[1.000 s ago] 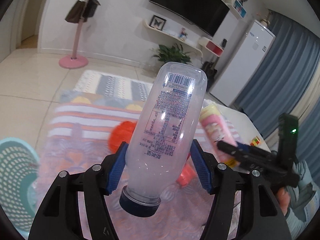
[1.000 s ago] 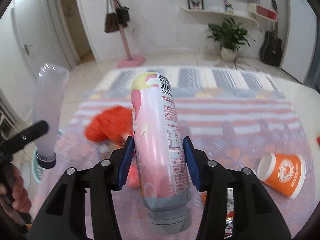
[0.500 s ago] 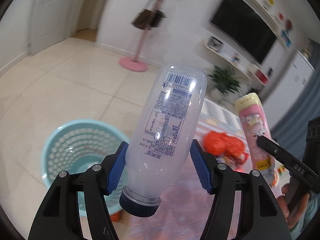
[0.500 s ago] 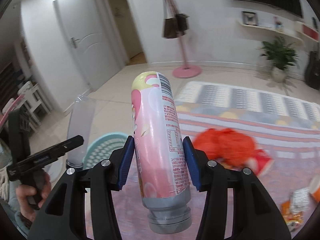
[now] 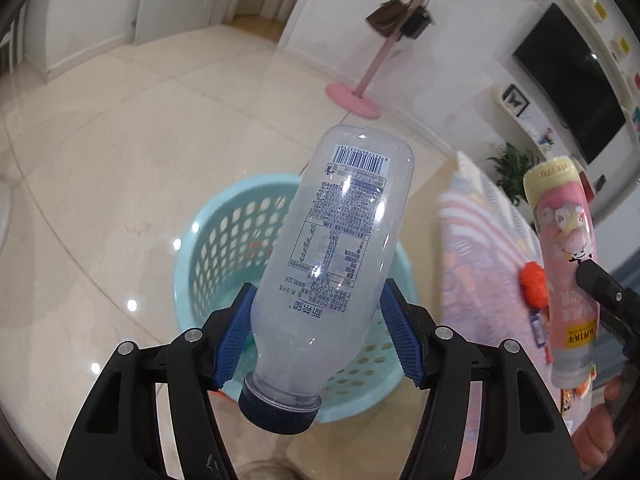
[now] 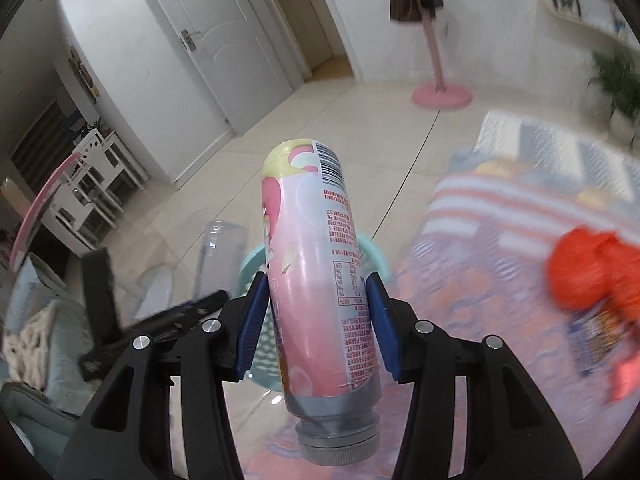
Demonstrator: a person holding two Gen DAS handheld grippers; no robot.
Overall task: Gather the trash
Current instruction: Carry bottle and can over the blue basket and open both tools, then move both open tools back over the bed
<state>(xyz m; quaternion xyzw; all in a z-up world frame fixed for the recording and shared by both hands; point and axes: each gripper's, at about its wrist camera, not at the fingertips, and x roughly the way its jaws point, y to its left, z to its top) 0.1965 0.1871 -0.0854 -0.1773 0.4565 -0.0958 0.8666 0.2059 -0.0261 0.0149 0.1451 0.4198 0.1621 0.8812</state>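
Observation:
My left gripper is shut on a clear plastic bottle with a dark blue cap, held cap-down above a turquoise perforated basket on the floor. My right gripper is shut on a pink bottle with a grey cap, also cap-down. The pink bottle shows in the left wrist view at the right. The clear bottle and the basket's rim show in the right wrist view, behind the pink bottle.
A table with a striped cloth stands to the right and holds a crumpled red bag and wrappers. A pink coat stand is on the tiled floor beyond. A white door is at the back left.
Both grippers have swung left from over the table towards the floor. The turquoise basket now lies directly under the clear bottle and has grown larger in view.

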